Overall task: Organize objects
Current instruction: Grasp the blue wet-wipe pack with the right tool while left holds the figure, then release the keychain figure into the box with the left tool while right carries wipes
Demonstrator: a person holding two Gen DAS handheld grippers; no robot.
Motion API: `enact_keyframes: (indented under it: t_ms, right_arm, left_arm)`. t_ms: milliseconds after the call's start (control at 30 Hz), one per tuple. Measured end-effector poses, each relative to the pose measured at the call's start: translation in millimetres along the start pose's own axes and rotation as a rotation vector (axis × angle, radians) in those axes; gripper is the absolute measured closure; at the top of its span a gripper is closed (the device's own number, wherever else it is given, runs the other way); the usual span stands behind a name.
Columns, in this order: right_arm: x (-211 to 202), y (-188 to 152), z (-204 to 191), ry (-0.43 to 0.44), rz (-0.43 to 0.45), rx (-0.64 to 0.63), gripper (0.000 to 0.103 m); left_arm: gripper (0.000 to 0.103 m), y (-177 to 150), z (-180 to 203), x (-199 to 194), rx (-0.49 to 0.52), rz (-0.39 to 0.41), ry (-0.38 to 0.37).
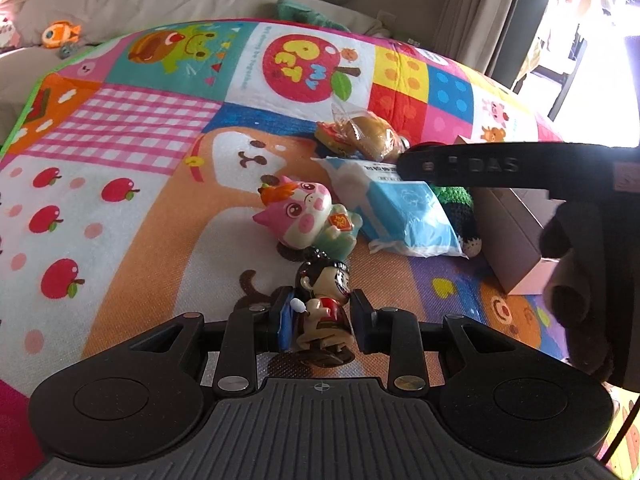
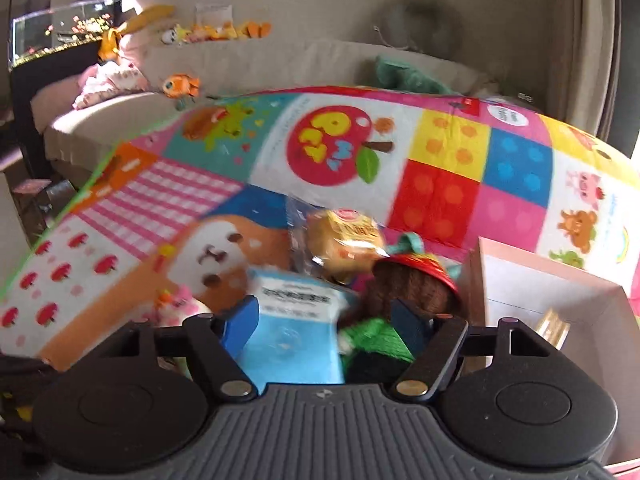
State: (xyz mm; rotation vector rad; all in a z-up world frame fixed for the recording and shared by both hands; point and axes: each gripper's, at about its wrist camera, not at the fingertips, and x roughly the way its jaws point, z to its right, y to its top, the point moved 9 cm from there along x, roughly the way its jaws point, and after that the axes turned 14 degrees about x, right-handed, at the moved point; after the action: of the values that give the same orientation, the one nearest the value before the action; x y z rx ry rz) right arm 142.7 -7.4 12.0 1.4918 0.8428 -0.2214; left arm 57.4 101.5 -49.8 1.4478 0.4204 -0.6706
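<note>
In the left wrist view my left gripper [image 1: 322, 314] has its jaws around a small figurine [image 1: 326, 312] with a dark head and red body, standing on the colourful play mat [image 1: 140, 140]; the left pad touches it, the right pad stands a little off. A pink cat toy [image 1: 306, 214], a blue tissue pack [image 1: 404, 208] and a wrapped bun [image 1: 370, 134] lie beyond. My right gripper [image 2: 328, 320] is open over the blue tissue pack [image 2: 292, 328] and a crocheted doll [image 2: 404, 300] with a red hat. The right wrist view is blurred.
An open cardboard box [image 2: 560, 292] stands at the right of the mat; it also shows in the left wrist view [image 1: 516, 236]. A beige sofa [image 2: 260, 64] with plush toys lies behind the mat. The wrapped bun [image 2: 348, 240] lies past the doll.
</note>
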Motion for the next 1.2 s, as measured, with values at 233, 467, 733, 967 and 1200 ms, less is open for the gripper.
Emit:
enact_keyframes:
  t_ms: [233,467,733,967,1200]
  right_arm:
    - [40,-2,-3,-0.022,-0.095,0.033,0.019]
    - [38,-32,-21,0.002,-0.239,-0.063,0.050]
    - [-50,-48,10,0.007,-0.180,0.015,0.054]
    - [-155,-57,50,-0.023,-0.034,0.022,0.054]
    - [-198,-84,118,-0.127,0.038,0.165,0.054]
  left_arm:
    - [0.070,-2,0,-2,-0.013,0.010,-0.019]
    - [0.070,-4,-2,-4,-0.027,0.017,-0.038]
    - [0.070,-9,3,-11,-0.008,0.003,-0.042]
    - [0.071,-16,17,-18,0.006,-0.009,-0.067]
    - [0.071,-17,78,-39,0.131,0.011,-0.241]
